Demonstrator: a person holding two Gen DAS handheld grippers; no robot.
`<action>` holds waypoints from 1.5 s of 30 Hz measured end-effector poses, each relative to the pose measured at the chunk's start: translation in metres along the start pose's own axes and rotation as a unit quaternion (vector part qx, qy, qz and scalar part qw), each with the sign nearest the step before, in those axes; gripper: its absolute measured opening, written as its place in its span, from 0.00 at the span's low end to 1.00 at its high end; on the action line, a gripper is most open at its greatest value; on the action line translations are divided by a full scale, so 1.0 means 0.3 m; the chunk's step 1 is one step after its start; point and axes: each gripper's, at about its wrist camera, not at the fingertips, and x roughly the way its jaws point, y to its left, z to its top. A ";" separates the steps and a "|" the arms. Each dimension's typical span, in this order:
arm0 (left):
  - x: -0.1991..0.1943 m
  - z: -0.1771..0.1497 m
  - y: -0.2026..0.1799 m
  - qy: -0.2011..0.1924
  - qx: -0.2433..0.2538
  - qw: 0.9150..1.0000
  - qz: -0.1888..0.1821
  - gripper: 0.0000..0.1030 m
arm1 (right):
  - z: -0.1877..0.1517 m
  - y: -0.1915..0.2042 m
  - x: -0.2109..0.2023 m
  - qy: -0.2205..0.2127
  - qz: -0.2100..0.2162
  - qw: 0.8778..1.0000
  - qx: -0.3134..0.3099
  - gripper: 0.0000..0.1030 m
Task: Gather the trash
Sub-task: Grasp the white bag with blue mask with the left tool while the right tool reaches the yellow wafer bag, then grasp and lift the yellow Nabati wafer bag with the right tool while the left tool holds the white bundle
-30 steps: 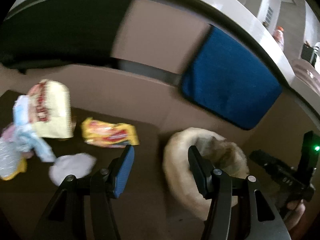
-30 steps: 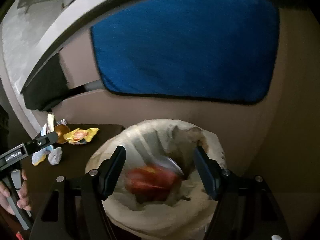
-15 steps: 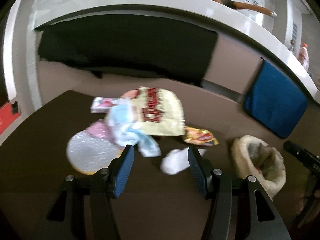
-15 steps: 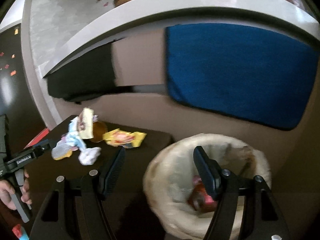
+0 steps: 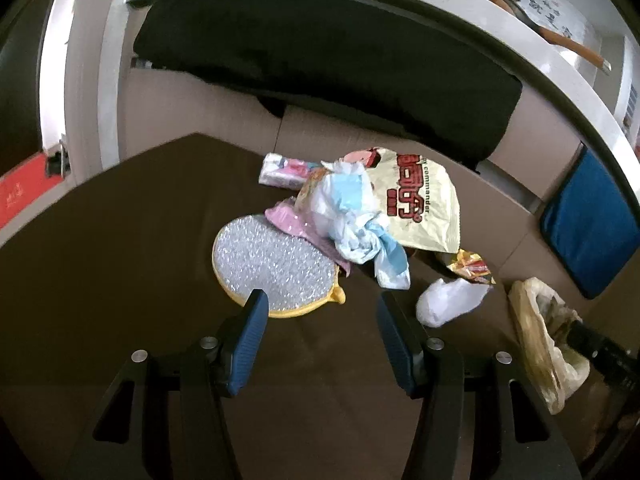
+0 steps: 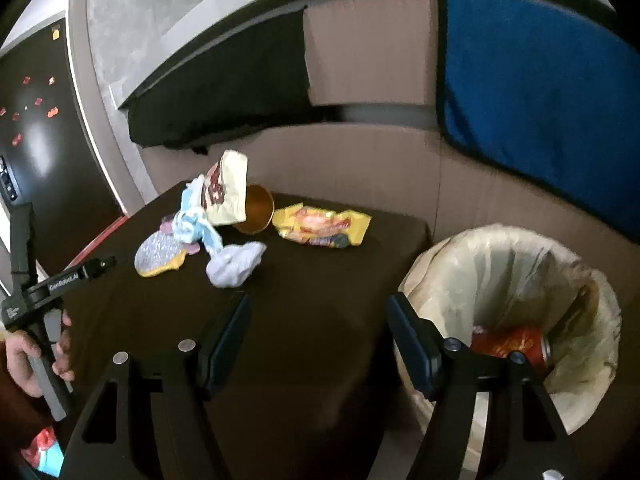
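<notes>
Just ahead of the left tongs (image 5: 320,308) lies a lid (image 5: 274,266) of glittery, pebbled foil with a yellow plastic rim. Beyond it, the chip bag (image 5: 420,204) is glossy printed film, and the wad (image 5: 352,216) against it is thin crinkled plastic. The table (image 5: 120,240) is dark, matt and smooth. Right of the right tongs (image 6: 318,316), the bin liner (image 6: 480,256) is translucent wrinkled plastic holding a shiny metal can (image 6: 516,344). The towel (image 6: 540,80) looks like soft, napped cloth.

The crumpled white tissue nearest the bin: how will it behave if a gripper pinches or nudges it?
The tissue is a loose crumpled wad, so it will probably squash flat when pinched. It looks very light, and a nudge would likely slide it across the dark table rather than roll it.
</notes>
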 end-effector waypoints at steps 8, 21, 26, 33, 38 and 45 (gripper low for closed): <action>0.050 0.080 -0.028 0.001 -0.028 0.999 -0.033 0.55 | -0.038 -0.002 0.046 0.016 0.014 1.000 0.017 0.65; 0.350 0.203 -0.053 0.068 -0.061 0.996 0.011 0.46 | -0.019 0.008 0.084 0.022 0.015 1.000 0.013 0.65; 0.213 0.159 -0.014 0.062 -0.062 0.996 -0.011 0.42 | 0.093 0.036 0.137 0.021 0.030 0.999 -0.041 0.65; 0.018 0.072 0.026 0.072 -0.002 0.997 -0.034 0.42 | 0.306 -0.001 0.401 0.049 0.047 0.997 -0.023 0.65; -0.039 0.060 0.098 0.068 -0.007 0.996 -0.050 0.42 | 0.375 -0.063 0.594 0.083 0.017 0.996 0.020 0.65; -0.062 0.018 0.155 0.073 -0.012 0.996 -0.048 0.42 | 0.321 -0.074 0.656 0.137 0.046 0.988 0.045 0.66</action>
